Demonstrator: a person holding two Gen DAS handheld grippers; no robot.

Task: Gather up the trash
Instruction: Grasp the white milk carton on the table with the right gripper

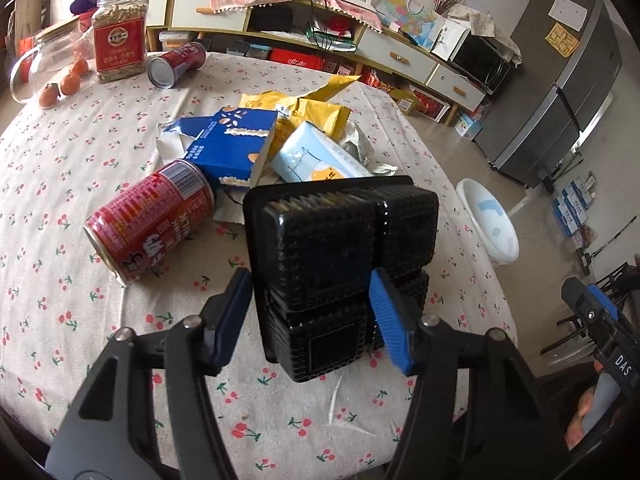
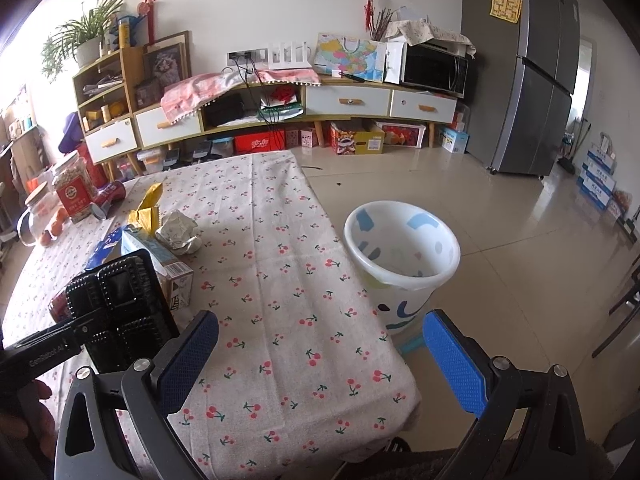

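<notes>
While the black tray (image 1: pixel 340 264) stood on edge between the left gripper's (image 1: pixel 310 318) blue pads (image 1: pixel 386 320), the step in hand looked like carrying it over to the bin (image 2: pixel 400 256) on the floor past the table's (image 2: pixel 280 280) edge. To do that well, I judged the grasp should stay firm and low on the tray, since the thin ribbed plastic could flex or pivot between the pads; the tray should travel upright, clear of the table edge, and be let go only once it hung over the bin's mouth. The left jaws were partly closed, grasping the tray's lower half, one pad against each side. Ahead of those jaws and to their left lay a red can (image 1: pixel 150 226) on its side, touching a blue box (image 1: pixel 232 148), with yellow wrappers (image 1: pixel 312 110) and a pale carton (image 1: pixel 316 158) piled just beyond the tray. The right gripper (image 2: pixel 320 360) was released, its jaws spread wide with nothing between them but tablecloth; the bin stood just ahead of its right pad, and the held tray showed off to its left.
</notes>
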